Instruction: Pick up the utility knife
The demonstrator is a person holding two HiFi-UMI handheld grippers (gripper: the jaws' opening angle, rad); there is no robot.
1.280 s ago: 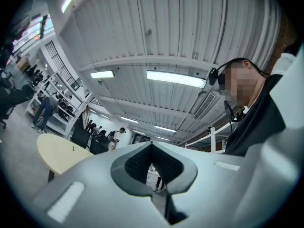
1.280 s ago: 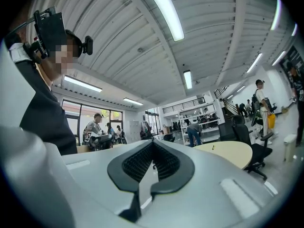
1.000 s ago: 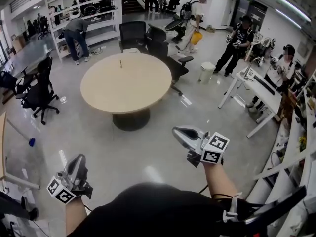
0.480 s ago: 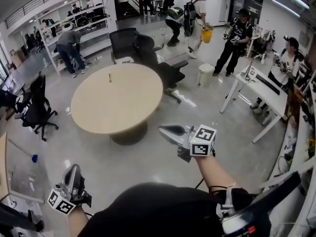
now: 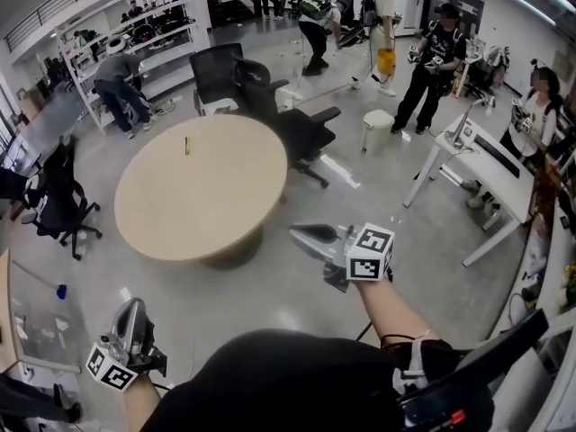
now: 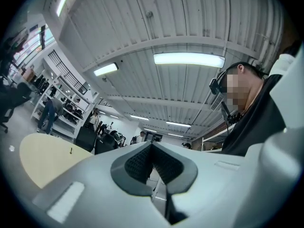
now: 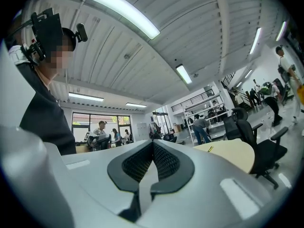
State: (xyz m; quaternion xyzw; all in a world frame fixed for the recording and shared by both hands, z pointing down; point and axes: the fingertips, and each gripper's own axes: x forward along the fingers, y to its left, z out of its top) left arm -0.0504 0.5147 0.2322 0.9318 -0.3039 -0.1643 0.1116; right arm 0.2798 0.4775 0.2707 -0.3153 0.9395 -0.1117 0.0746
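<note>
1. Utility knife (image 5: 187,145): lies on the round table (image 5: 202,201), toward its far side.
2. Right gripper (image 5: 299,233): forearm stretched forward and held level just off the table's near-right edge. Jaws are together with nothing between them.
3. Left gripper (image 5: 133,308): low and well short of the table, tipped slightly upward. Jaws are together and empty.

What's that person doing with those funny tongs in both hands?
A person holds tongs in each hand. The left tongs and right tongs are both shut and empty. The utility knife lies on the round table ahead, not picked up yet.
</note>
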